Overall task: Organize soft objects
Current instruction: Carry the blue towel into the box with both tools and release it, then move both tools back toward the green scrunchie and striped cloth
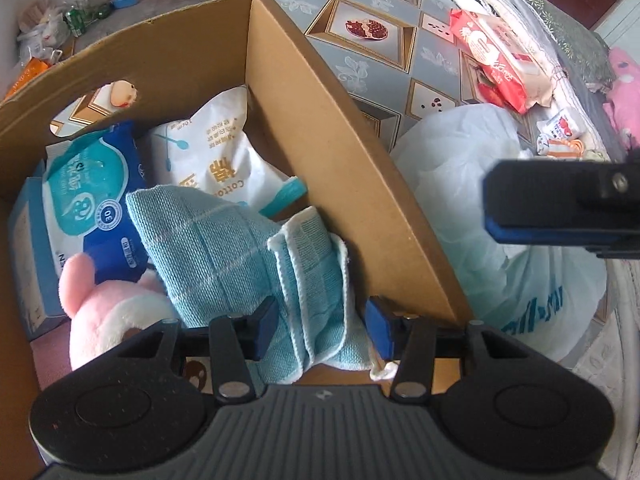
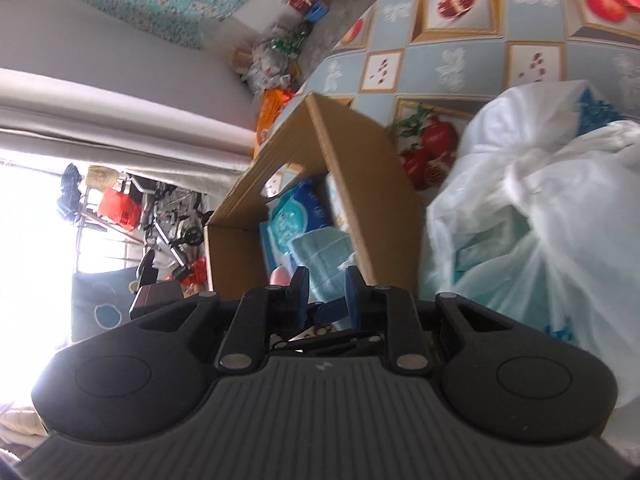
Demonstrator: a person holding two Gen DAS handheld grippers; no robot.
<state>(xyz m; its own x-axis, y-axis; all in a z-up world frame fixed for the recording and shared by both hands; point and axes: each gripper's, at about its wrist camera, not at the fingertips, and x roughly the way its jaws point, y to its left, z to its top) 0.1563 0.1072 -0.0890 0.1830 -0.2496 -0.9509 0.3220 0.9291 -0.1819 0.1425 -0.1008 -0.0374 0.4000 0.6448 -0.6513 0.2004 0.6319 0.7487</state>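
In the left wrist view, a cardboard box (image 1: 340, 168) stands on a table (image 1: 400, 32) covered in a fruit-patterned cloth. At the box's left wall lies a blue carton (image 1: 28, 240), with a blue-and-teal wipes pack (image 1: 96, 196) on it and a pink plush (image 1: 104, 308) at the near left corner. A white cotton-pad bag (image 1: 216, 160) leans in the far right corner. The left gripper (image 1: 320, 330) points down into the box, its jaws partly apart and closed on a folded light-blue towel (image 1: 224, 252), which lies over the plush and against the right wall. Outside that wall, a large white plastic bag (image 1: 480, 216) sits on the table, touching the box. Farther back near the table's right edge lie a red tissue pack (image 1: 496, 56) and a small white packet (image 1: 560, 128). The right gripper (image 2: 328, 296), hovering over the white bag beside the box's right wall, has its jaws drawn narrow with nothing between them.
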